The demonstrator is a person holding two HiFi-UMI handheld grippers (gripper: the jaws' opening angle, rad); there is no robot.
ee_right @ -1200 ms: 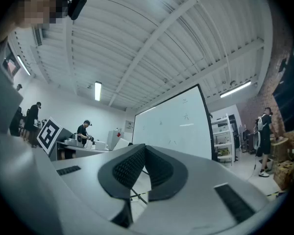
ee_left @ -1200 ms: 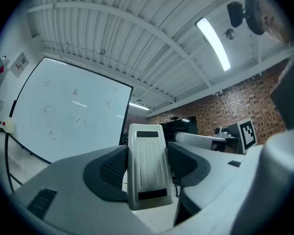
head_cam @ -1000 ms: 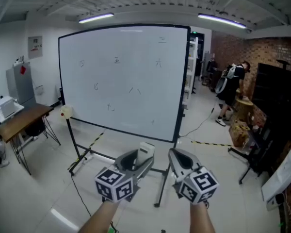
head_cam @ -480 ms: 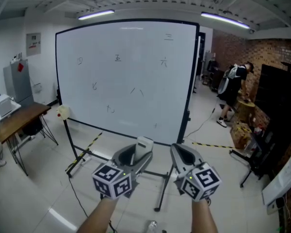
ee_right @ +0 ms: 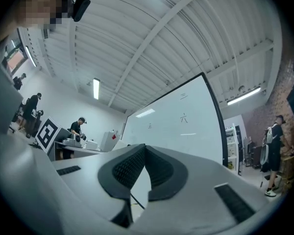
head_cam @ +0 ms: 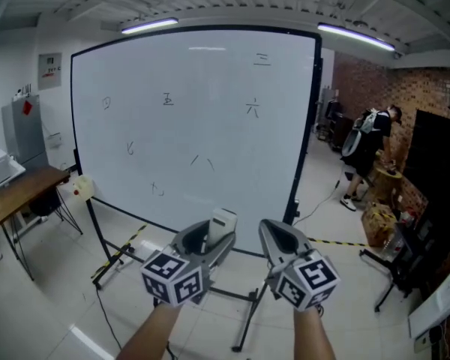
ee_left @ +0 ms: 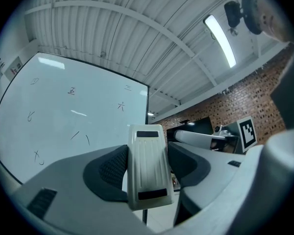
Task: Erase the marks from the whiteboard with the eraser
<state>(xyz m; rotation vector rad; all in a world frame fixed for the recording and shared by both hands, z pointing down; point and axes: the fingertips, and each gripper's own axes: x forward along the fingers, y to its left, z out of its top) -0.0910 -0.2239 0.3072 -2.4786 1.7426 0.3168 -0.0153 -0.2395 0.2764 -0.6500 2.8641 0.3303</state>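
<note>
1. In the head view, a whiteboard [head_cam: 195, 118] is seen upright on a stand straight ahead. Small dark marks [head_cam: 253, 108] are scattered across its surface.
2. The left gripper [head_cam: 208, 240] is held low in front of the board. A white eraser [head_cam: 222, 226] is clamped between its jaws and stands up out of them. The eraser is well apart from the board, and no mark is touched.
3. Only in the left gripper view is the grip shown closely. Both dark pads are pressed against the eraser's long sides. Its ribbed white face, with a dark strip at each end, is turned toward the camera.
4. The right gripper [head_cam: 274, 237] is held just beside the left one. In the right gripper view its jaws are seen brought together at the tips, with nothing held between them.
5. A wooden table [head_cam: 22, 190] at the left and a person [head_cam: 367, 145] bent over near the brick wall [head_cam: 424, 163] at the right are shown only in the head view.
6. Other people [ee_right: 80, 126] working at a bench are picked up only in the right gripper view, at its left edge.
</note>
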